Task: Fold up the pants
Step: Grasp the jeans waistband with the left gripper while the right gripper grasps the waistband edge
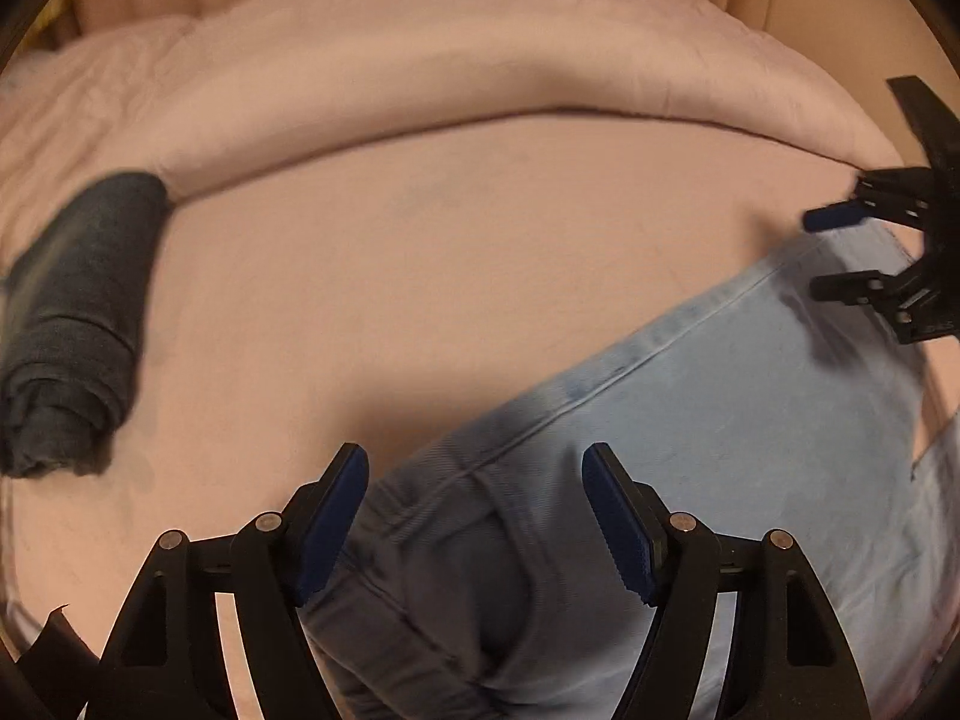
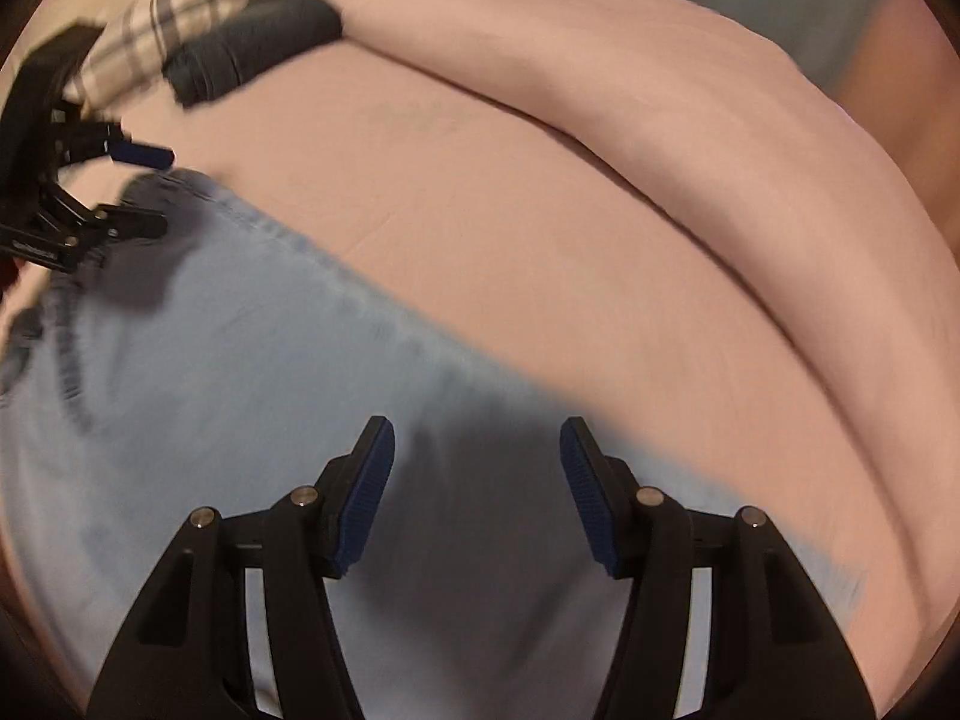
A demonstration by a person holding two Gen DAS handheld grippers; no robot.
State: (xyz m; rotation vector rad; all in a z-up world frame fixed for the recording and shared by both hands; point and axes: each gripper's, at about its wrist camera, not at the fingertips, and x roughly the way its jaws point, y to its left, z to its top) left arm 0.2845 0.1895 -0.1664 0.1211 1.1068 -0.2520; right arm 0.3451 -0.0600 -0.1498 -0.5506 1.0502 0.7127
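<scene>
Light blue denim pants (image 1: 720, 420) lie flat on a pink bed sheet (image 1: 390, 276); they also fill the lower left of the right wrist view (image 2: 210, 372). My left gripper (image 1: 474, 516) is open and empty, hovering over the waist end with its pocket and seams. It also shows at the left edge of the right wrist view (image 2: 147, 189). My right gripper (image 2: 477, 492) is open and empty above the other end of the pants, near their far edge. It also shows at the right edge of the left wrist view (image 1: 828, 252).
A folded dark grey garment (image 1: 72, 324) lies on the sheet to the left, also seen in the right wrist view (image 2: 252, 42). A plaid cloth (image 2: 168, 18) lies beside it. A bunched pink duvet (image 1: 450, 60) runs along the far side of the bed.
</scene>
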